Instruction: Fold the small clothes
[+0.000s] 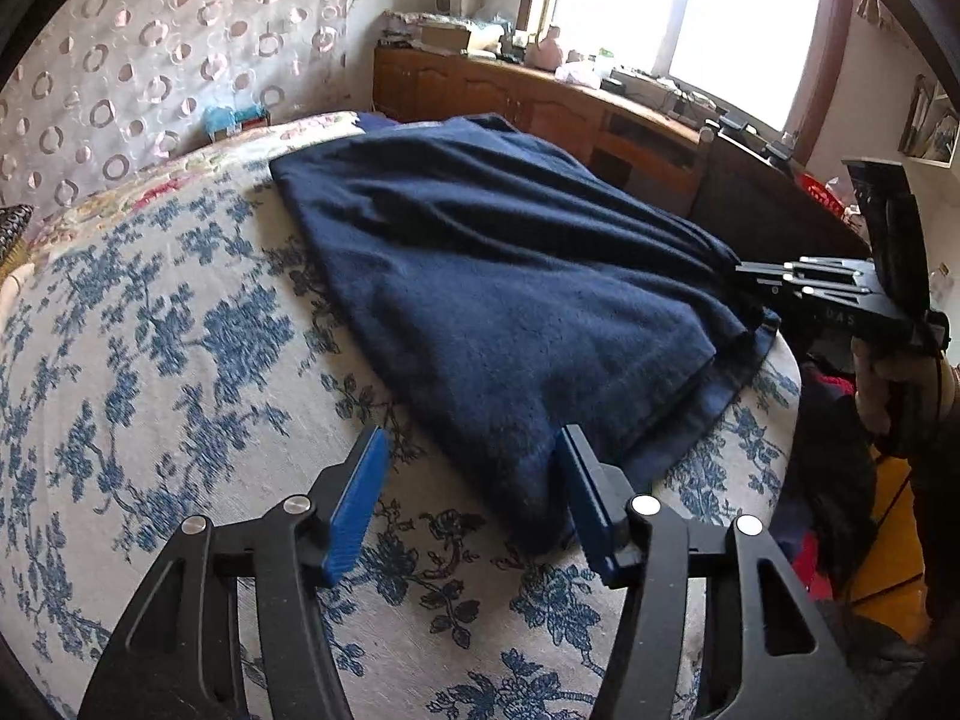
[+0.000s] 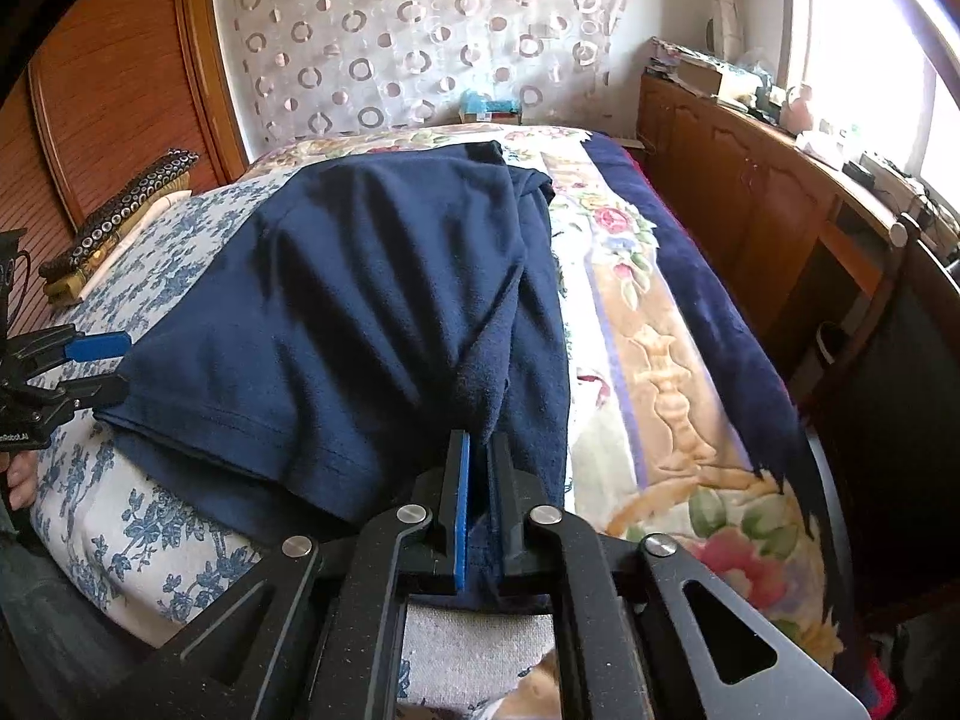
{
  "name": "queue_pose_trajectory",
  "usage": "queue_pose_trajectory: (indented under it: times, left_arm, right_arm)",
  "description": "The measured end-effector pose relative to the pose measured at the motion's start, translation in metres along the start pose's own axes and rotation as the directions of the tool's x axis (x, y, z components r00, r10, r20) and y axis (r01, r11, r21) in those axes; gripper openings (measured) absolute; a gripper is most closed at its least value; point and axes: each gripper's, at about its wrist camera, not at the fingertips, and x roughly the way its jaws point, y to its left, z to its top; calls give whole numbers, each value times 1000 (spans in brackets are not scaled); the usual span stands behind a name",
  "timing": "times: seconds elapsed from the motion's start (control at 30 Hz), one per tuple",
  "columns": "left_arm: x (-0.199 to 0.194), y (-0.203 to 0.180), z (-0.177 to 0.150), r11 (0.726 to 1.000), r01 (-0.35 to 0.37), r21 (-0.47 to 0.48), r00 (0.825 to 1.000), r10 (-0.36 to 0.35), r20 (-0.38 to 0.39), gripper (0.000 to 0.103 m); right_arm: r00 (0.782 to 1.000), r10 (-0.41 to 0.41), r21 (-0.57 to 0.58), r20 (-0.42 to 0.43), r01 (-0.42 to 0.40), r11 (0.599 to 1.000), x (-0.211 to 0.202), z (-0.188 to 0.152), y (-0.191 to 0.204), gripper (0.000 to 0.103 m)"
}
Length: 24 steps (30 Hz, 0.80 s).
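The right tool point(image 2: 478, 450) is clamping a bunched fold of the navy garment point(image 2: 372, 312) at its near edge, its fingers pressed almost together with the cloth pinched between them. From that pinch, creases are fanning out across the fabric toward the far end of the bed.

The left tool point(image 1: 471, 450) is standing partly open at the garment's other near corner. Its right blue pad point(image 1: 579, 480) is lying against the corner's edge while the left pad is hovering over bare bedding, so nothing is being squeezed. In the right wrist view this tool point(image 2: 111, 369) is showing at the left edge, its fingers apart on either side of the hem corner.

The garment is lying spread on the bed, folded over itself, with a double layer showing along the near hem. It is resting mostly on a white cover with blue flowers point(image 1: 150, 360); beside it a quilt with pink roses and a navy border point(image 2: 660, 324) is running along the bed. A sequinned cushion point(image 2: 129, 204) is sitting near the bed's far left side. A wooden cabinet point(image 2: 744, 192) loaded with clutter is standing beneath a bright window point(image 1: 690, 18), and a curtain with ring patterns point(image 2: 420, 42) is hanging behind the bed.
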Motion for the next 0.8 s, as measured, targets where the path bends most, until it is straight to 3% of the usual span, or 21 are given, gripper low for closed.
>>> queue_pose_trajectory:
  times: [0.07, 0.13, 0.17, 0.3, 0.37, 0.6, 0.8]
  left_arm:
    - [2, -1, -1, 1000, 8, 1, 1000, -8, -15, 59]
    - [1, -2, -2, 1000, 13, 3, 1000, -13, -15, 53]
    - [1, -1, -2, 1000, 24, 2, 1000, -24, -18, 44]
    - [1, -1, 0, 995, 95, -15, 995, -96, -34, 9]
    - [-6, -2, 4, 995, 102, -13, 995, -102, -8, 7]
    - [-39, -6, 35, 995, 102, -9, 988, -100, 117, 6]
    - [-44, -13, 60, 997, 71, 15, 984, -72, 161, 6]
  right_arm:
    - [1000, -7, -5, 3, 7, 1000, -1, 0, -1, 9]
    - [1000, -16, -6, 5, 16, 1000, -1, 0, -3, 25]
    - [1000, -25, -1, 5, 25, 1000, 0, 0, -4, 36]
    - [999, -10, 7, 36, 10, 1000, -6, 0, -4, 37]
    - [999, 8, -3, 52, -8, 1000, -9, 1, 1, 38]
    - [991, 99, -100, 87, -91, 991, -16, 2, 36, 63]
    - [981, 183, -187, 61, -168, 968, -6, -6, 67, 67]
